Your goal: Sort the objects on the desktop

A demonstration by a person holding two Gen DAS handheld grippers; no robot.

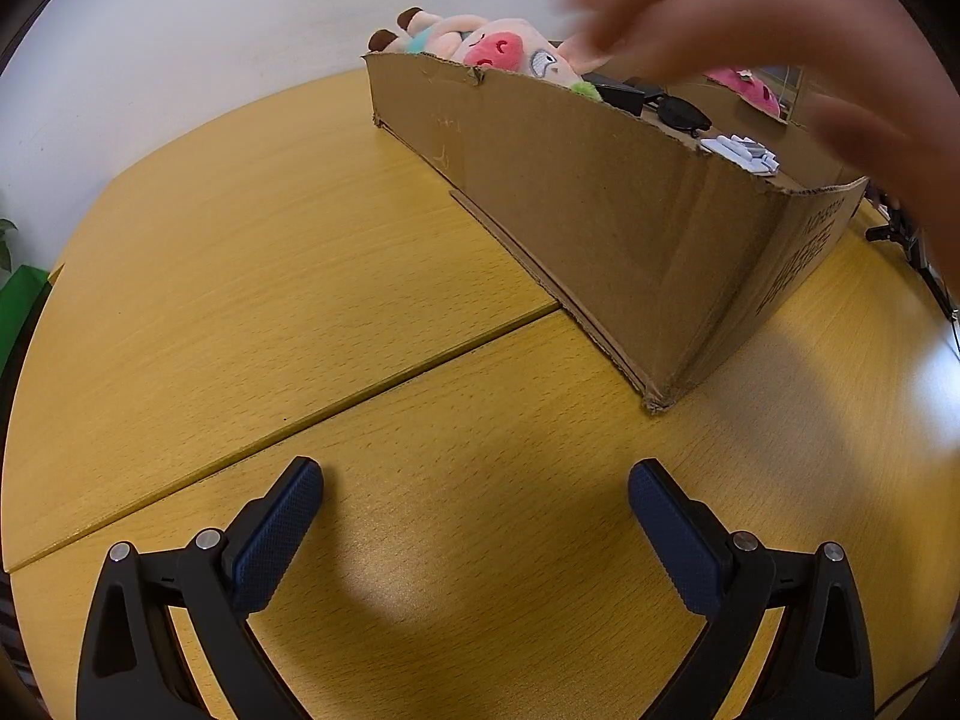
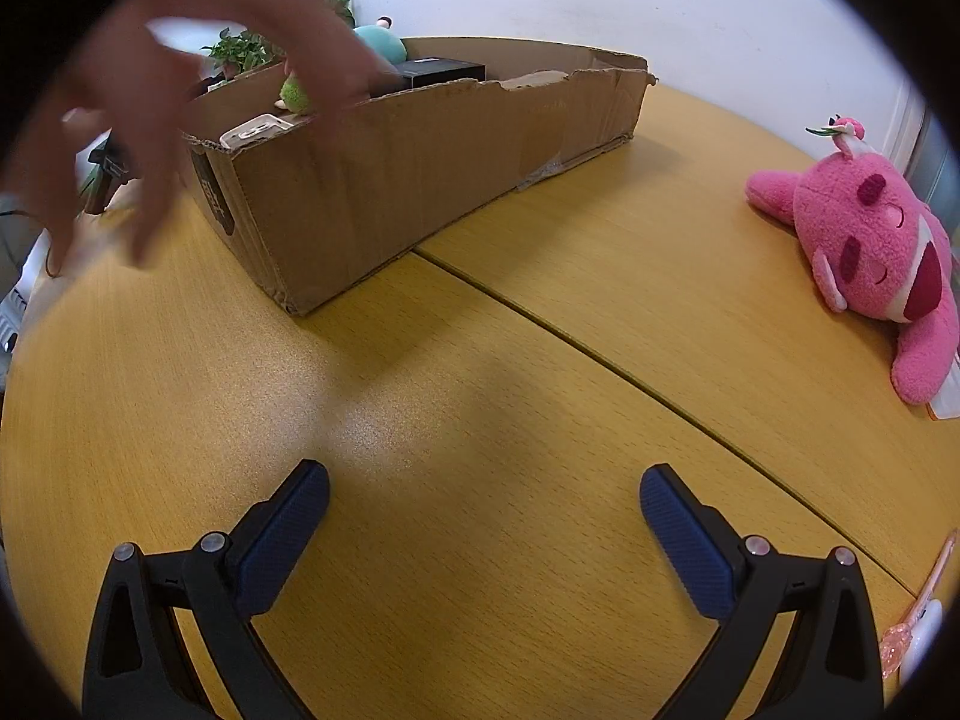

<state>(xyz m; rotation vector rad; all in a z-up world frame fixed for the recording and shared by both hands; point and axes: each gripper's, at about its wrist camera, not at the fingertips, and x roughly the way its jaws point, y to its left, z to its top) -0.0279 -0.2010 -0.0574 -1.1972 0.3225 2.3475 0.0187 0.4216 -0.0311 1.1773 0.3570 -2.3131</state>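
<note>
The left claw (image 1: 476, 498) hangs over bare wood of the counter (image 1: 252, 276), tilted downward, its two blue-padded fingers (image 1: 276, 534) spread wide with nothing between them. The right claw (image 2: 484, 501) stands the same way, fully open and empty, over another bare stretch of the counter, just short of a seam that runs across the wood.

A long, low cardboard box (image 1: 588, 204) with a torn upper rim lies on the counter beyond both claws, well apart from them, its near corner pointing toward them. Inside it, toward the far end, lies a pink plush toy (image 1: 498, 51). Next along are a black case (image 1: 618, 93) and dark sunglasses (image 1: 684, 114), and a white object (image 1: 741, 150) sits near the close end.

A blurred bare hand (image 1: 780, 48) hovers above the close end of the box; whether it touches anything inside cannot be told.

In the right wrist view a bright pink plush bear (image 2: 882, 258) lies on its side on the counter near the right edge, well apart from the box. A translucent pink item (image 2: 912, 618) rests at the near right edge of the counter.
</note>
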